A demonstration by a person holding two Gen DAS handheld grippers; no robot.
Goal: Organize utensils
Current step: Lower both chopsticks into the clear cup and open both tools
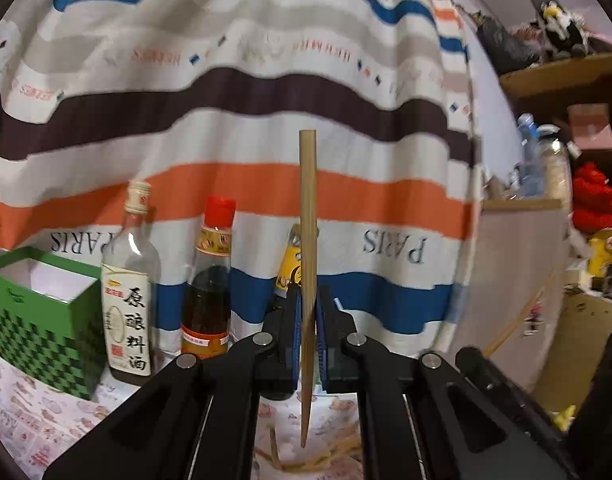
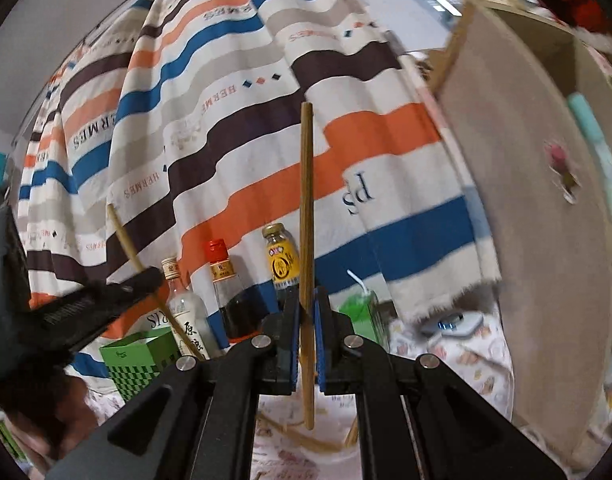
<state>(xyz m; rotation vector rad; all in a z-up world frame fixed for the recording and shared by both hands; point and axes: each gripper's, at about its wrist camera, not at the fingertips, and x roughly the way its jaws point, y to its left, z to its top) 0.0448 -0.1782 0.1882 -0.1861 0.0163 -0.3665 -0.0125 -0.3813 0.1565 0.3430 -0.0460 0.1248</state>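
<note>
Even, soft indoor light, no glare, faint shadows. Heavy fisheye bending and dark vignette at corners. Right wrist view: motion blur right of the gripper. Left wrist view: sharp ahead, slight smear far right.

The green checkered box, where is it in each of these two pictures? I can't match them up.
Left wrist view: the green checkered box stands at the far left, beside the clear bottle with Chinese writing.
Right wrist view: the same box sits low and left of centre, partly behind the gripper's black frame.
Shared landmark: the red-capped bottle, in front of the striped cloth.
</note>
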